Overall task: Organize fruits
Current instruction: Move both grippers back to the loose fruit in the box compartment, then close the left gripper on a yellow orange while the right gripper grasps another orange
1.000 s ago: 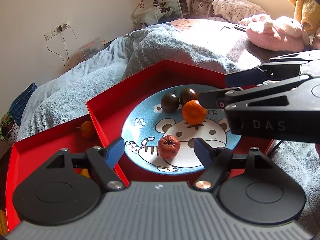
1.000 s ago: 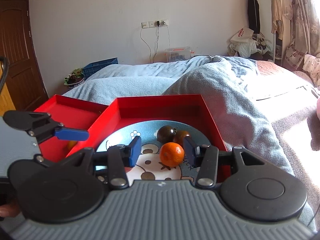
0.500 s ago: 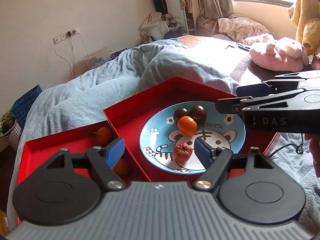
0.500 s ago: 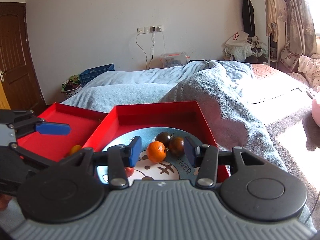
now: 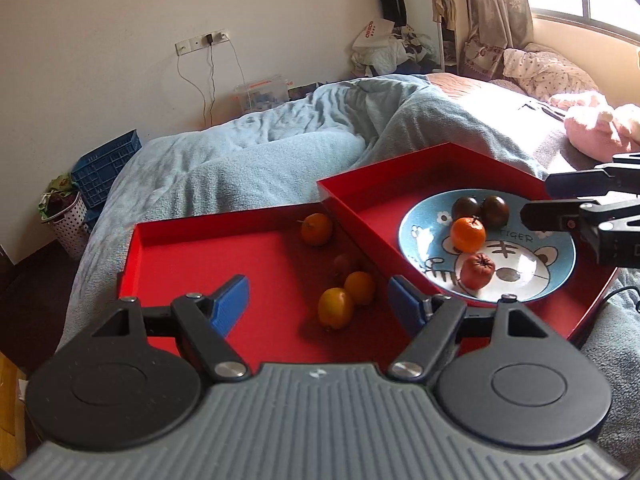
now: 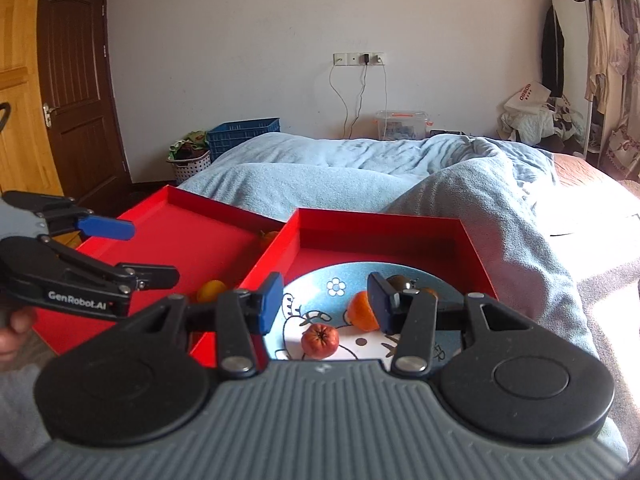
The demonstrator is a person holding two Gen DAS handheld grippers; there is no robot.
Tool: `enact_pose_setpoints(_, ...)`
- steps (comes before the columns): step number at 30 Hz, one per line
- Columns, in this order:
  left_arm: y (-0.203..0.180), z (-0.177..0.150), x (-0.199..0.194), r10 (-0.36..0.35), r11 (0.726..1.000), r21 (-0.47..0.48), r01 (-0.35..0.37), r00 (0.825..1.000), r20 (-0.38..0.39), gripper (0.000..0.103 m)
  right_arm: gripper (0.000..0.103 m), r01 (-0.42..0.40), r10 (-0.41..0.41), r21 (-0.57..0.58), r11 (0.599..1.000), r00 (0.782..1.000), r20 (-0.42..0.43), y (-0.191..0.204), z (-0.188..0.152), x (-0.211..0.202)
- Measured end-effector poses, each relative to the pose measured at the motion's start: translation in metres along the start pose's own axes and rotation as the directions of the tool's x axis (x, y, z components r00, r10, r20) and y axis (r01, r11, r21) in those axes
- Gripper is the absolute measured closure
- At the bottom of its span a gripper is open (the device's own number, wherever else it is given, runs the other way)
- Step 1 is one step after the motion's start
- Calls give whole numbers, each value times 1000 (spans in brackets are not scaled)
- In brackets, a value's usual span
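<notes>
Meanwhile, we logged both grippers empty with fruit split between plate and tray.

Left wrist view: our left gripper [image 5: 318,302] stood wide over the left red tray [image 5: 192,256], framing two yellow-orange fruits [image 5: 346,300]; a second earlier it had framed the plate [image 5: 416,248]. These looked light, round, prone to roll; we judged a gentle pinch across the middle best. Right wrist view: our right gripper [image 6: 324,300] stood wide above the plate, the mandarin [image 6: 358,314] now at its right finger, not centred.

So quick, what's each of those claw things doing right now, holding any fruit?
Left gripper: open, holding nothing, over the red tray.
Right gripper: open, holding nothing.
</notes>
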State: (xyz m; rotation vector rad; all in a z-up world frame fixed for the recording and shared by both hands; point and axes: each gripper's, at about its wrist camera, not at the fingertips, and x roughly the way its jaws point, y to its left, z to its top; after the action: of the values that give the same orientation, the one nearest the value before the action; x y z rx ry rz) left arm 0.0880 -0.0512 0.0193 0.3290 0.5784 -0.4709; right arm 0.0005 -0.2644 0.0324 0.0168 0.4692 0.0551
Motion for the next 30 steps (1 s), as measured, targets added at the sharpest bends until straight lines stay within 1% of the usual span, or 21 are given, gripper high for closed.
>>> enact_pose_setpoints(5, 32, -5, 14, 54, 998, -23, -54, 998, -25, 23, 54, -72, 70, -71, 995, 997, -22, 29, 4, 12)
enact_pose_setpoints(7, 38, -6, 19, 55, 998, -25, -56, 998, -30, 23, 54, -107, 104, -115, 988, 994, -31, 44, 6, 16)
enact_pose_setpoints(9, 41, -6, 25, 48, 999, -15, -49, 998, -36, 24, 54, -148, 142, -172, 974, 989, -48, 60, 8, 21)
enact_pose_setpoints(11, 38, -7, 30, 35, 999, 20, -35, 999, -36, 24, 54, -203, 184, -272, 941, 978, -94, 79, 11, 29)
enact_pose_setpoints(12, 35, -7, 32, 25, 999, 43, -24, 999, -35, 24, 54, -219, 192, -330, 918, 975, -114, 87, 12, 34)
enact_pose_setpoints(14, 30, -7, 35, -16, 996, 83, 19, 999, -36, 24, 54, -240, 183, -420, 875, 968, -170, 98, 15, 44)
enact_pose_setpoints(16, 20, -4, 39, -53, 987, 150, 59, 998, -43, 24, 54, -247, 159, -460, 852, 962, -223, 102, 16, 54)
enact_pose_setpoints(19, 10, -1, 51, -105, 968, 224, 118, 992, -68, 24, 54, -251, 133, -484, 838, 955, -266, 100, 13, 62)
enact_pose_setpoints(21, 9, 2, 64, -134, 958, 242, 154, 986, -100, 25, 54, -248, 122, -488, 837, 954, -275, 97, 11, 64)
enact_pose_setpoints(23, 8, 3, 77, -151, 952, 248, 181, 979, -137, 32, 54, -245, 118, -488, 838, 954, -277, 94, 9, 67)
enact_pose_setpoints(25, 7, 2, 89, -174, 947, 239, 213, 969, -175, 36, 54, -253, 124, -493, 832, 952, -279, 91, 8, 70)
enact_pose_setpoints(26, 7, 1, 94, -187, 945, 233, 229, 964, -187, 37, 54, -262, 127, -504, 823, 950, -286, 90, 7, 72)
enact_pose_setpoints(28, 3, -2, 103, -190, 942, 235, 239, 958, -213, 37, 54, -272, 127, -539, 797, 948, -291, 90, 5, 74)
enact_pose_setpoints(30, -3, -6, 113, -184, 938, 246, 244, 953, -243, 42, 54, -289, 147, -553, 782, 947, -286, 88, 7, 73)
